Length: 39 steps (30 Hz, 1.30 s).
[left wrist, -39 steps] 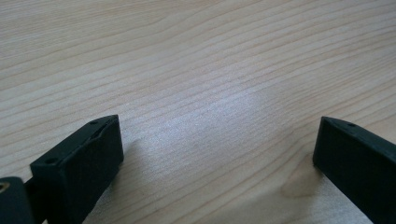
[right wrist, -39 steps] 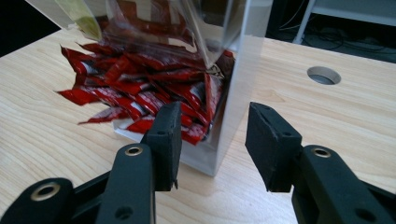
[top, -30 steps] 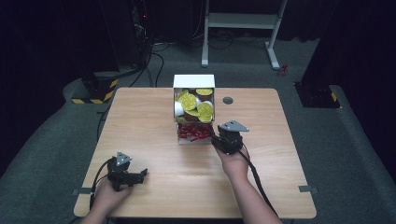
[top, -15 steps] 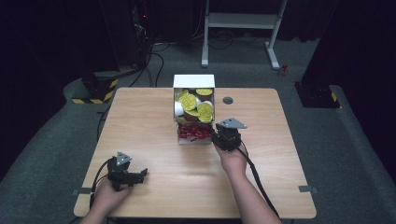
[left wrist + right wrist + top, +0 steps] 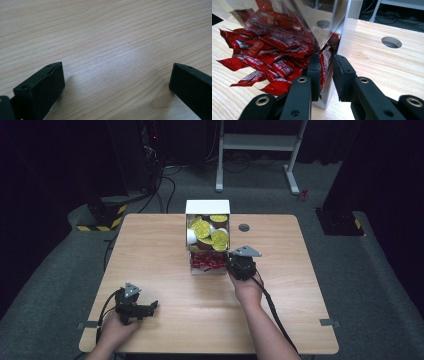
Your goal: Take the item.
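Our right gripper [image 5: 234, 263], at the frame's middle, has just been closing its jaws around a red sachet [image 5: 325, 65] and the white dispenser's [image 5: 207, 209] side wall; whether they clamp yet we cannot tell. Our left gripper [image 5: 150, 307], lower left, rests with jaws wide apart over bare wood. We work on a pale wooden table [image 5: 150, 250] with a grommet hole [image 5: 244, 227], on grey carpet [image 5: 380, 285], in a dark room with a white stand [image 5: 257, 142] at the top.
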Each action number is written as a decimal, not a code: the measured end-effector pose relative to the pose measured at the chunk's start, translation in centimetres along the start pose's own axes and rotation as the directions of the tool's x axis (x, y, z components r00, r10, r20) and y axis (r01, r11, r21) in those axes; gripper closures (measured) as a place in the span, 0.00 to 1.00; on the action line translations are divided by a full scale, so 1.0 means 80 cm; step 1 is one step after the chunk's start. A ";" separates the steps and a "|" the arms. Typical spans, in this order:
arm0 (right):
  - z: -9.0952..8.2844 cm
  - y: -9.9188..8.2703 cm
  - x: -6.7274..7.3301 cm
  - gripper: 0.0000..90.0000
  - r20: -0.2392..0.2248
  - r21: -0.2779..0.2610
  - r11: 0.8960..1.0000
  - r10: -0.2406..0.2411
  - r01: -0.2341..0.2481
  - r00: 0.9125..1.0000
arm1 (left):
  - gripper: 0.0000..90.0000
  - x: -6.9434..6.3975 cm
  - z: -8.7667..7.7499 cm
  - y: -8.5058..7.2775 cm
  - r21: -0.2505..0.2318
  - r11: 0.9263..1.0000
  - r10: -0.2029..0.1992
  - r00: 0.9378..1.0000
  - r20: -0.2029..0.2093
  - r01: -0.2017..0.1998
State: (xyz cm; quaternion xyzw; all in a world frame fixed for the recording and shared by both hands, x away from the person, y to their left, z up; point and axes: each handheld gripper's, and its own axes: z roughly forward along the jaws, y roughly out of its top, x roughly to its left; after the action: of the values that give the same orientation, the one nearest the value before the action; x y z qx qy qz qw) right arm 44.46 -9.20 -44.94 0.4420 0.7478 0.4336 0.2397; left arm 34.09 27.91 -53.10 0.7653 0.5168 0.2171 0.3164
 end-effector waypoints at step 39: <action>-0.024 -0.003 0.009 0.99 -0.027 -0.024 1.000 -0.020 0.020 0.999 | 0.01 0.000 -0.001 -0.001 0.003 1.000 0.000 1.000 0.000 0.000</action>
State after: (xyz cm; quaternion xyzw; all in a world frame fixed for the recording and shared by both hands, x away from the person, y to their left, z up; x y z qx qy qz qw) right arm 42.57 -9.44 -44.12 0.4258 0.7500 0.4461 0.2393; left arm 34.02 27.92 -53.08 0.7659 0.5171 0.2163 0.3151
